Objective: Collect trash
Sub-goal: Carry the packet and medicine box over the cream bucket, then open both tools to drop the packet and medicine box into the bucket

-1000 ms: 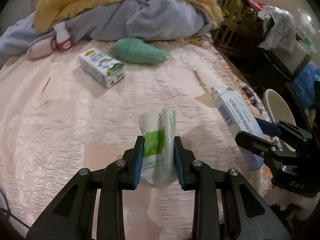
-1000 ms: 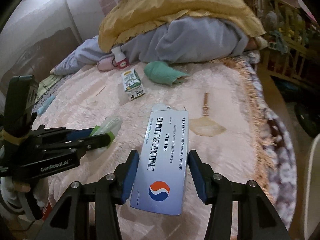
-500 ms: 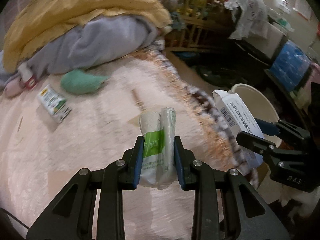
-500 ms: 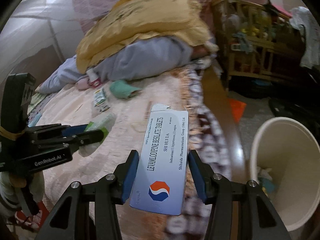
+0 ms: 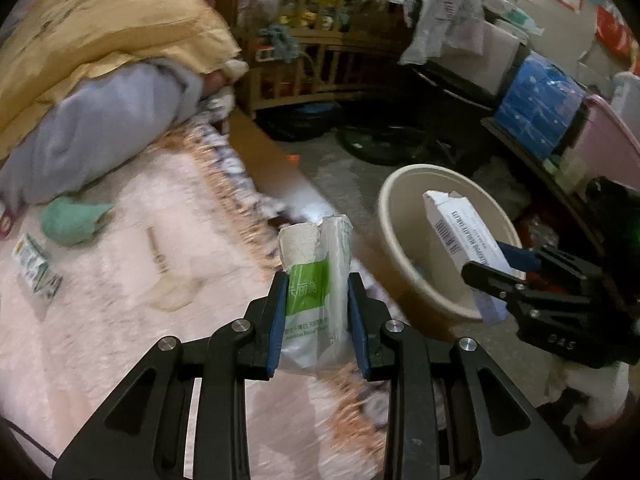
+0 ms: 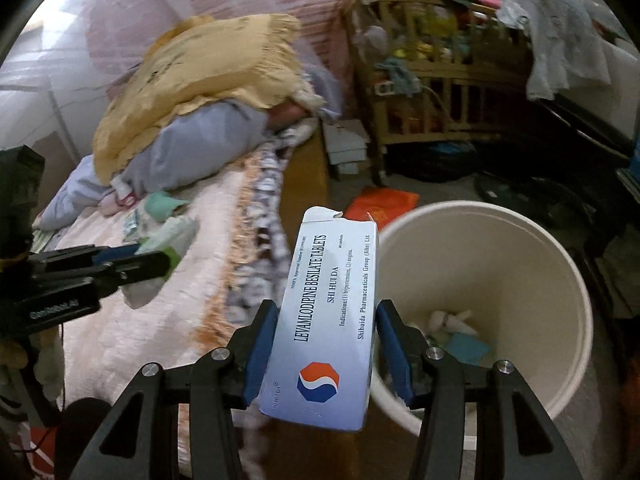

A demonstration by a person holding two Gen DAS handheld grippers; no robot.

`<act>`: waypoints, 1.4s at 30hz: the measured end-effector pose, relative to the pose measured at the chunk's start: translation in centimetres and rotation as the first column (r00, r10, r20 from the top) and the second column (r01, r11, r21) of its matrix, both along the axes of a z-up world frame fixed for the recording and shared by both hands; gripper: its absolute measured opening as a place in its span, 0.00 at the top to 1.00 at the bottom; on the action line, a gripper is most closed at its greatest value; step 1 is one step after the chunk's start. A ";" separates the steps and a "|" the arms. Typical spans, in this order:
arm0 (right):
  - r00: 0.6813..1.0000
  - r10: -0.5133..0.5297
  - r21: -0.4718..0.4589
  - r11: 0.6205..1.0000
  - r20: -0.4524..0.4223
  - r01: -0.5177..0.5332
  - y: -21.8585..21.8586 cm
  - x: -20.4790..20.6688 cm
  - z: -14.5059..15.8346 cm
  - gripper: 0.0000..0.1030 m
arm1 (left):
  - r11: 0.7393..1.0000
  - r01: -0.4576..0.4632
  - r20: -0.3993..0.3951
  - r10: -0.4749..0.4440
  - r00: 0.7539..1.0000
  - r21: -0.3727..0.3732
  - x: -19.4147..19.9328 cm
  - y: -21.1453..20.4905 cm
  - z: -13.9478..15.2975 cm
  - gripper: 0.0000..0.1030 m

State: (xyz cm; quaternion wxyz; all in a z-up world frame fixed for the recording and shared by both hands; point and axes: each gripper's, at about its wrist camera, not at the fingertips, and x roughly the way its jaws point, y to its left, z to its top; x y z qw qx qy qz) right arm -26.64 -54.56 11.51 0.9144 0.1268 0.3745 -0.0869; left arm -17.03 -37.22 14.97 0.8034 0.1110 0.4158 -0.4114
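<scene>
My left gripper (image 5: 316, 292) is shut on a white and green tissue pack (image 5: 314, 276), held over the fringed edge of the bed. My right gripper (image 6: 326, 340) is shut on a white and blue tablet box (image 6: 328, 320), held at the near rim of a cream trash bin (image 6: 560, 280) on the floor. The bin holds some crumpled white and blue scraps. In the left wrist view the bin (image 5: 394, 216) stands right of the bed, with the tablet box (image 5: 460, 236) and right gripper (image 5: 492, 272) over it. The left gripper (image 6: 156, 258) shows at left in the right wrist view.
On the pink bedspread (image 5: 100, 300) lie a small green and white carton (image 5: 34, 264), a green cloth (image 5: 72, 216) and a small brush (image 5: 160, 264). Yellow and grey bedding (image 5: 100, 80) is piled at the back. A wooden crib (image 6: 432, 92) and clutter stand beyond the bin.
Both grippers have swung right, from over the bed to its edge. The trash bin has come into view and the tablet box now hangs at its rim. Both grips are unchanged.
</scene>
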 end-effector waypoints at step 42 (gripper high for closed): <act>0.955 -0.289 0.099 0.951 -0.064 0.295 -11.0 -3.8 -3.7 0.46 | 0.986 0.112 -0.234 -0.138 0.962 -0.122 -0.4 -12.4 -3.6 0.46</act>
